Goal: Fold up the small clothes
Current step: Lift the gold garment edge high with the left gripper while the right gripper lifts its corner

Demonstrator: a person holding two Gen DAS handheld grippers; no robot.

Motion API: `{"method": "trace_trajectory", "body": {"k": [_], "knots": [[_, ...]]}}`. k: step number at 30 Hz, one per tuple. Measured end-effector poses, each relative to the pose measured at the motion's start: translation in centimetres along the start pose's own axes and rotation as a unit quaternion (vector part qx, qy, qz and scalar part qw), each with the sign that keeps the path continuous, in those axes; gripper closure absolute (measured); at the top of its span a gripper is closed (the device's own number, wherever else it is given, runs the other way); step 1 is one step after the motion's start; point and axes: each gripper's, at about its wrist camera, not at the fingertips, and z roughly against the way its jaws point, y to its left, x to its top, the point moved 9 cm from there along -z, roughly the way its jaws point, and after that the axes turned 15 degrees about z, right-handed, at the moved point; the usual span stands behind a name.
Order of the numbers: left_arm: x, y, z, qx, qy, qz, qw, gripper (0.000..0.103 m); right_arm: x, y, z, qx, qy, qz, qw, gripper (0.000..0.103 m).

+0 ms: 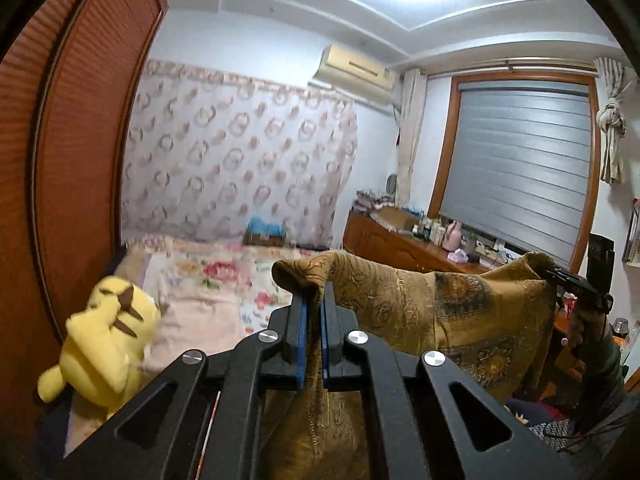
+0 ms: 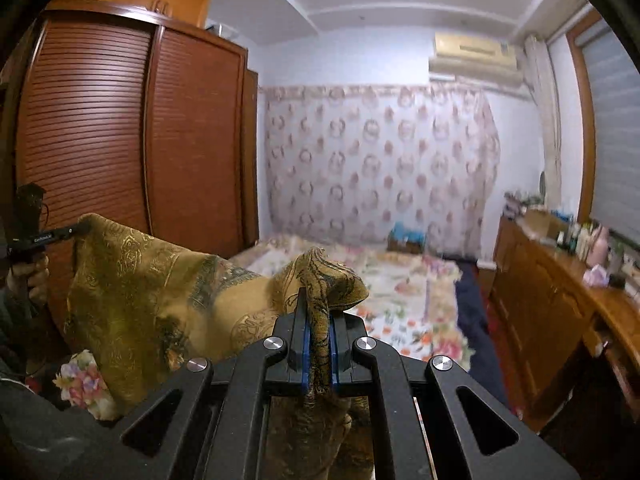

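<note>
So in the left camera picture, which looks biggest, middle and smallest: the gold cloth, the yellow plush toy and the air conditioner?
1. gold cloth, though it is nearest the camera
2. yellow plush toy
3. air conditioner, though it is far away on the wall, so it only looks smallest

The cloth (image 1: 420,312) hung between both grippers — left gripper (image 1: 314,300) and right gripper (image 2: 318,300) at its corners — above the bed (image 2: 400,280); wardrobe (image 2: 120,128) left, dresser (image 2: 552,280) right.
</note>
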Motion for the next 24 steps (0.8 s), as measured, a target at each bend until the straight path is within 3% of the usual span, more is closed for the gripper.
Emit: {"method": "trace_trajectory", "body": {"k": [9,15,20,24], "knots": [[3.7,-0.6,1.5,-0.001,-0.033,-0.013,0.9994,0.097,3.2,-1.0,3.3,-0.021,-0.021,0.011,1.000,0.097],[7.1,-1.2,1.0,0.012,-0.062,-0.035,0.9974,0.097,4.0,-0.5,2.4,-0.035,-0.042,0.019,0.998,0.097],[8.4,1.2,-4.3,0.036,-0.053,-0.030,0.9975,0.097,2.5,-0.6,-2.9,-0.050,-0.007,0.031,0.998,0.097],[7.4,4.7,-11.5,0.059,-0.028,-0.030,0.9974,0.097,1.0,-1.4,-11.0,-0.042,0.040,0.033,0.998,0.097]]}}
